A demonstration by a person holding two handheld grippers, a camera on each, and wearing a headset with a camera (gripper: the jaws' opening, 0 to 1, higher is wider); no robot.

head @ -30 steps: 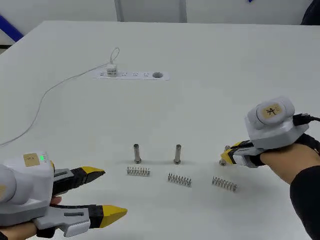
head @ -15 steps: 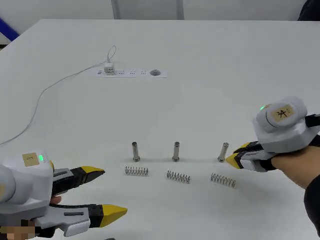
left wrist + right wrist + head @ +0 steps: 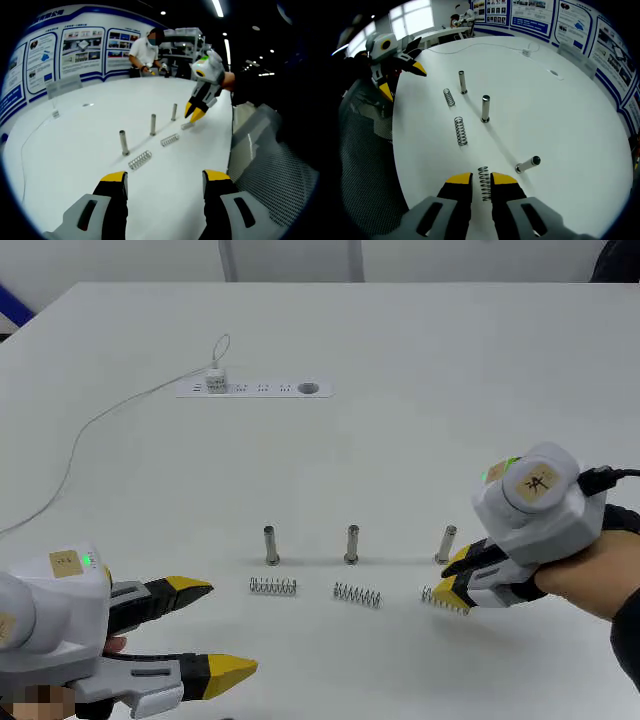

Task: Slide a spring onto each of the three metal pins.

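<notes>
Three metal pins stand upright in a row: left [image 3: 270,545], middle [image 3: 352,544], right [image 3: 447,543]. In front of each lies a spring: left spring [image 3: 273,586], middle spring [image 3: 357,594], right spring [image 3: 433,596]. My right gripper [image 3: 450,575] is down at the right spring. Its jaws stand narrowly apart on either side of that spring [image 3: 483,182], which still lies on the table; the right gripper [image 3: 480,179] is open. My left gripper [image 3: 212,628] hovers open and empty at the near left; from the left gripper [image 3: 165,176] the pins and springs lie ahead.
A white power strip [image 3: 255,389] with a plugged-in adapter and a white cable [image 3: 100,425] lies at the back left of the white table [image 3: 450,390]. A person [image 3: 145,52] stands beyond the table's far end.
My right gripper has moved down and forward from beside the right pin onto the right spring, and its jaws now straddle it. The left gripper has stayed in place.
</notes>
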